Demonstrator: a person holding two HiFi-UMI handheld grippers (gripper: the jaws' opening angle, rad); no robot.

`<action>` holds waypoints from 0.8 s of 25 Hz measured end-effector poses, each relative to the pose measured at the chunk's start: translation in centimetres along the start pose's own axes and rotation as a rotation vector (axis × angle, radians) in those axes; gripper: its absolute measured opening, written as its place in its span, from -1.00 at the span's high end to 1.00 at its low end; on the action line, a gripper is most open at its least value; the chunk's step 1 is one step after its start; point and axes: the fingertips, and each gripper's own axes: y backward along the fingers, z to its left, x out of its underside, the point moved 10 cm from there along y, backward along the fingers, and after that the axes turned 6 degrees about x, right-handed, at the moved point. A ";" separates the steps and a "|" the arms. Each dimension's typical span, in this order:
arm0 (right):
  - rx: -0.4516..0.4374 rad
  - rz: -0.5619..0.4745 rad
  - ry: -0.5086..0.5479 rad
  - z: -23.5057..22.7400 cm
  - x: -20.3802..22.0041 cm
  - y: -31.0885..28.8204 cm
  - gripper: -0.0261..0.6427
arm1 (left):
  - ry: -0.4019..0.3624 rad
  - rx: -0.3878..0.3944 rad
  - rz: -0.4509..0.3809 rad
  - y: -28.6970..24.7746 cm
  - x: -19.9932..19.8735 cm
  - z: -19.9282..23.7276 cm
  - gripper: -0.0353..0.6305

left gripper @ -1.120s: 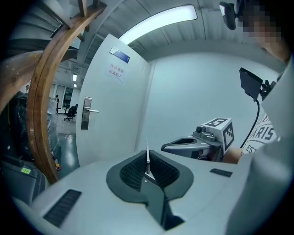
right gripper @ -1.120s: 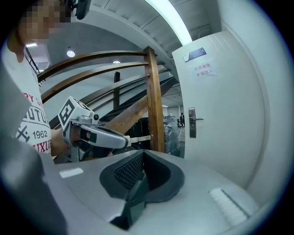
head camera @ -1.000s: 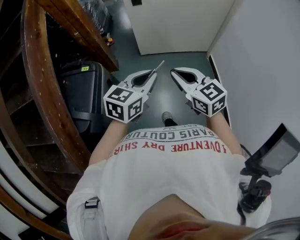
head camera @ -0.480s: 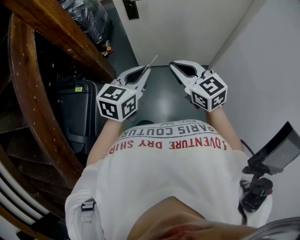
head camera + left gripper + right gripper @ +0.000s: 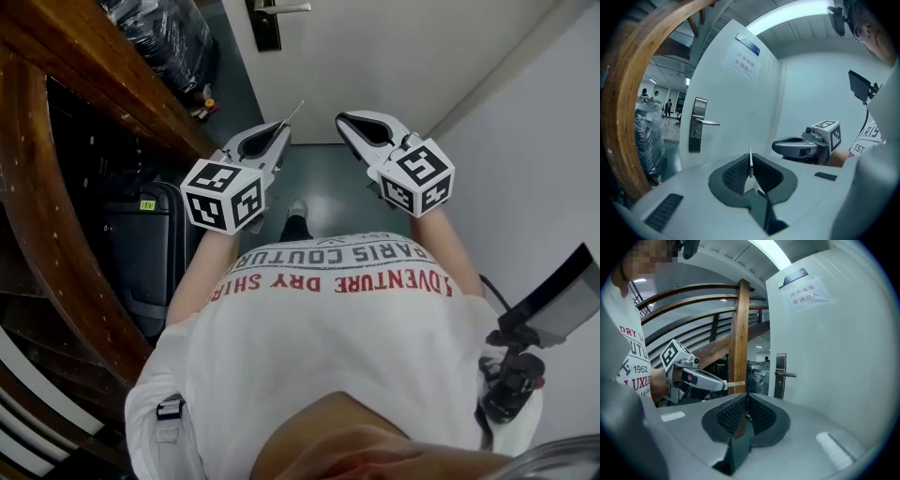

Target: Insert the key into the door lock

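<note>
Your left gripper [image 5: 750, 165] is clamped on the key [image 5: 750, 151], whose thin blade stands up mid-frame. The door lock [image 5: 696, 125] sits centre-left, well apart. The key is light, stiff and slippery metal, so pinch its flat bow squarely. Your right gripper [image 5: 746, 404] is closed, seemingly on nothing.

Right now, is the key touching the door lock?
Apart. In the left gripper view the key sits clamped in the left gripper, and the door lock stands far off on the door.

A thin silver metal key [image 5: 750, 155] stands upright, pinched in the left gripper [image 5: 751, 169] jaws (blade beyond their tips); the dark lever-handled lock plate [image 5: 696, 133] sits well ahead, leftward
</note>
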 end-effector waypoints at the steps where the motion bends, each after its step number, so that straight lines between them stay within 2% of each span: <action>1: 0.006 0.004 -0.007 -1.1 0.2 -1.3 0.91 | 0.009 0.000 0.003 -1.0 -0.2 1.4 0.82; 5: 0.026 0.017 -0.025 -5.3 0.3 -6.5 0.91 | 0.056 -0.002 0.031 -4.8 -0.8 7.2 0.82; 9: 0.029 0.024 -0.032 -8.6 0.3 -11.2 0.91 | 0.065 -0.002 0.060 -8.0 -1.8 11.7 0.82; 17: 0.054 0.015 0.024 -13.7 -0.6 -17.4 0.90 | 0.083 -0.004 0.089 -10.4 -2.9 16.7 0.82; 20: 0.066 -0.005 0.067 -16.4 -1.3 -20.1 0.75 | 0.093 -0.013 0.102 -11.2 -2.9 18.3 0.82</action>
